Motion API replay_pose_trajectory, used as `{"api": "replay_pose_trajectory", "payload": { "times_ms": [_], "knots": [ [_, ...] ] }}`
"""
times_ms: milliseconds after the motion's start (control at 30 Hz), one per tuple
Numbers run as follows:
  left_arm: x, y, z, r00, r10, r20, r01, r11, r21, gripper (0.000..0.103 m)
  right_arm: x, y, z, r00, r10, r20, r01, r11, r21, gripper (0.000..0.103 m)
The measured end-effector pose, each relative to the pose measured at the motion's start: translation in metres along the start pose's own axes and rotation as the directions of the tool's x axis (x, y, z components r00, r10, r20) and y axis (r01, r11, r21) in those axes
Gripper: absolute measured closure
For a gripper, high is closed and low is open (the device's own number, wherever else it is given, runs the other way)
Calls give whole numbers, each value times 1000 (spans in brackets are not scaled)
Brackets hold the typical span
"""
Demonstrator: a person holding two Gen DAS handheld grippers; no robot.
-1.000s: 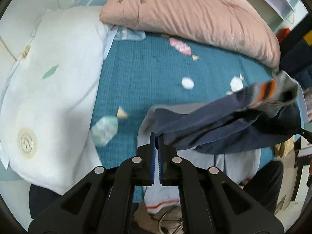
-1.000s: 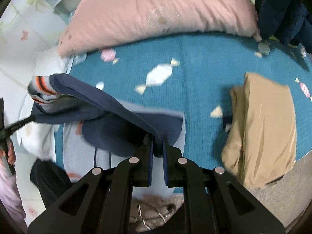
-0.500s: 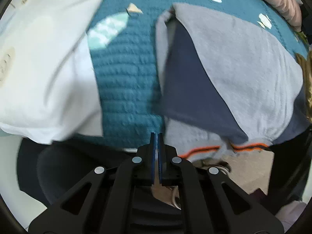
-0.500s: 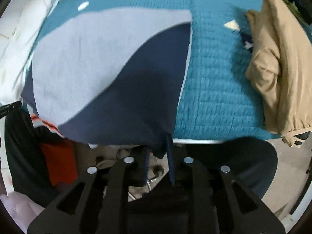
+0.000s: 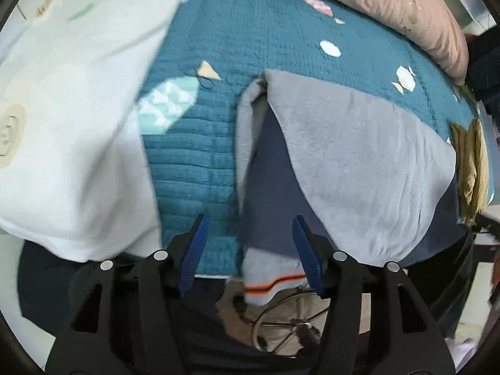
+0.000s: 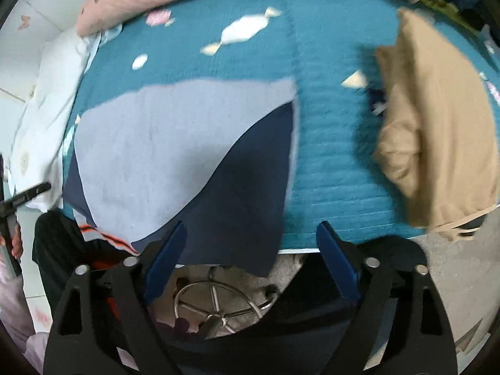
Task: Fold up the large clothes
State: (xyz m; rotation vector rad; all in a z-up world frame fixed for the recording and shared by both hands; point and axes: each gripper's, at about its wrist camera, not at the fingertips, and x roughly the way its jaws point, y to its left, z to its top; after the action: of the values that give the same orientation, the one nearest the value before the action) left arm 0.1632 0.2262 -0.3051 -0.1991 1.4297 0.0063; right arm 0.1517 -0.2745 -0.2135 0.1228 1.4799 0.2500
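I let both sets of jaws keep opening so the grey-and-navy garment settles flat on the teal bedspread, hem overhanging at six o'clock. My left gripper and right gripper stand wide, holding nothing; a second ago both pinched it aloft.

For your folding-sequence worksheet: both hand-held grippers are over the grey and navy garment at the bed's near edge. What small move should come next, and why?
Probably lift both clear. The left hand-held gripper and right hand-held gripper are opening, their pads off the cloth, and the grey and navy garment lies flat on the teal bedspread, its hem over the edge.
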Motion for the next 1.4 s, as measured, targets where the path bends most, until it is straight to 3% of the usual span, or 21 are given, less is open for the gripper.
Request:
{"api": "replay_pose_trajectory", "payload": {
  "times_ms": [67,200,333,467,533,567,600,667,800,967,1133,1167,1233,1267,1333,1400],
  "knots": [
    [17,-4,3,999,-5,-32,4,1000,-20,46,33,3,-10,994,63,-87,-62,998,16,84],
    [47,-7,-2,995,-42,-92,37,998,-53,46,94,-2,-29,987,-24,-158,33,998,54,99],
    [56,-8,-4,995,-39,-97,33,997,-68,46,97,-16,-26,985,42,-166,-17,989,147,99],
    [48,-7,4,995,-65,-75,60,995,-75,46,68,-11,-12,987,60,-151,-45,994,99,88],
    [42,-5,14,996,-78,-54,73,994,-86,46,45,-13,5,993,67,-96,-57,994,97,68],
    [41,-3,21,996,-80,-49,76,993,-94,46,36,-14,13,996,61,-65,-55,993,100,51],
    [40,-2,26,995,-84,-45,79,992,-102,46,30,-16,21,998,52,-38,-48,994,102,47],
    [37,2,42,994,-102,-30,97,987,-130,46,20,-21,42,1000,22,15,-24,993,117,45],
    [36,3,76,987,-160,10,160,973,-164,46,24,-32,74,998,45,35,-51,980,191,42],
    [63,4,113,987,-159,-7,153,962,-227,46,43,-46,101,998,67,16,-69,960,271,42],
    [89,17,123,983,-176,-43,153,933,-325,46,65,-52,112,995,104,-3,-97,936,338,42],
    [89,19,122,983,-179,-37,156,927,-341,48,70,-54,116,995,103,-1,-96,930,354,42],
    [84,22,118,983,-186,-11,170,922,-349,70,76,-57,120,995,104,0,-96,922,375,53],
    [79,24,116,976,-216,8,206,917,-341,95,77,-58,122,995,102,5,-96,918,385,57],
    [70,26,111,967,-249,51,251,903,-348,94,73,-55,125,995,98,31,-102,924,369,72],
    [60,24,109,963,-258,82,270,897,-351,94,64,-49,128,995,87,56,-101,941,322,77]
  ]
}}
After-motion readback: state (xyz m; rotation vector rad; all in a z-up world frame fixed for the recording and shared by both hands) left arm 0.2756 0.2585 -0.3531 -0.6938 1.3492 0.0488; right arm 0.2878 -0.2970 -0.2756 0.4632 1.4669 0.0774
